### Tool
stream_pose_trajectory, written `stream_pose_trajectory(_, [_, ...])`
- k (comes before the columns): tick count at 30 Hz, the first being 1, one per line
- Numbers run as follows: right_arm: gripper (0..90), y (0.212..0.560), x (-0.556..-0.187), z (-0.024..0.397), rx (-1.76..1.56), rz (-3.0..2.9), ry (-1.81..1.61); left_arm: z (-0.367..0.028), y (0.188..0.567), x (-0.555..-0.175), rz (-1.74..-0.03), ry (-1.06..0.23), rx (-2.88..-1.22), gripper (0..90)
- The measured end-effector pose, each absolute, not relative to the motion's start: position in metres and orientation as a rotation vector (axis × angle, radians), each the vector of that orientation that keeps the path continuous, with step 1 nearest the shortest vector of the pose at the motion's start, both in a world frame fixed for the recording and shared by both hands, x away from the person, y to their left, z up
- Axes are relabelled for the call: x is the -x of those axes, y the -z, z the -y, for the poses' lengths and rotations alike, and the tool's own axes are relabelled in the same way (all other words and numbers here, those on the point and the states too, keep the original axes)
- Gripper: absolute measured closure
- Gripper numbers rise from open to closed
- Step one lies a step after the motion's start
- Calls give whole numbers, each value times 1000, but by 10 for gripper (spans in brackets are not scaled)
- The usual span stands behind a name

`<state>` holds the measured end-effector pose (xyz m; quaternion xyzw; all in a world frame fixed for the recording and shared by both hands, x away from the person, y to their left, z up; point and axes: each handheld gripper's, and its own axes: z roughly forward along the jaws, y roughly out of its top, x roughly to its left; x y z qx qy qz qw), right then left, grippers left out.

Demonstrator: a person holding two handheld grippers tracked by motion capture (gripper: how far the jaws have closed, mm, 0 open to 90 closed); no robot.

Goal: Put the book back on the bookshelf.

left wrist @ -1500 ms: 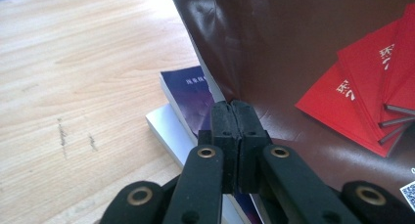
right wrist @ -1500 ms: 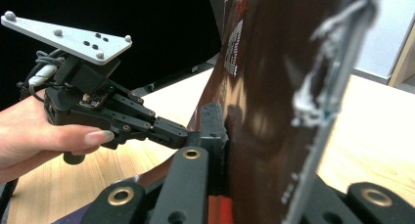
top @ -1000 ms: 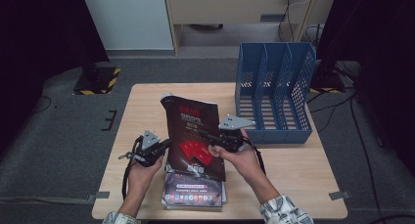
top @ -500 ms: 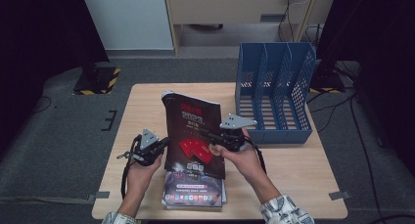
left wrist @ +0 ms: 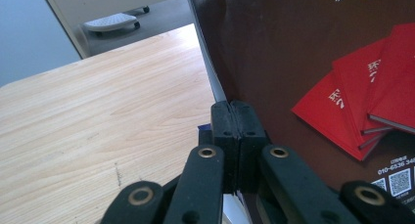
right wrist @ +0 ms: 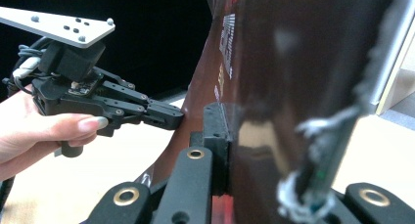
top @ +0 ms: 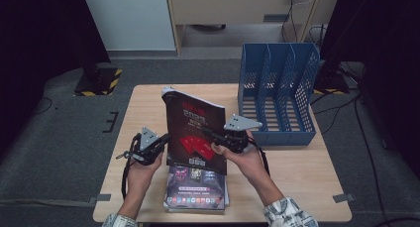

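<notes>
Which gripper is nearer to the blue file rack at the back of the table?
Right. The right gripper grips the upright magazine at its rack-side edge, just in front of the blue file rack. The left gripper clamps the magazine's far edge.

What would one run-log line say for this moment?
left gripper: shut on magazine edge | right gripper: shut on magazine | magazine: upright over stack | file rack: empty

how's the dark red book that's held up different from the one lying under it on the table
The dark red book stands nearly upright, clamped at its side edges by the left tongs and right tongs; the flat book lies on the table, touched by neither tongs. The held cover shows red booklets; the flat one shows rows of small pictures. Both have dark covers.
</notes>
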<state>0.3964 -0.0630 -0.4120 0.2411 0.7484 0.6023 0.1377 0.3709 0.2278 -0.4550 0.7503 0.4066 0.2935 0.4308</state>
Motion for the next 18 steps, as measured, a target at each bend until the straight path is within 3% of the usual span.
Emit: stream_pose_trajectory(18, [859,407,-408,64,-680,-2152,-1736,-226,444,-392,-1013,-758,-1818,895])
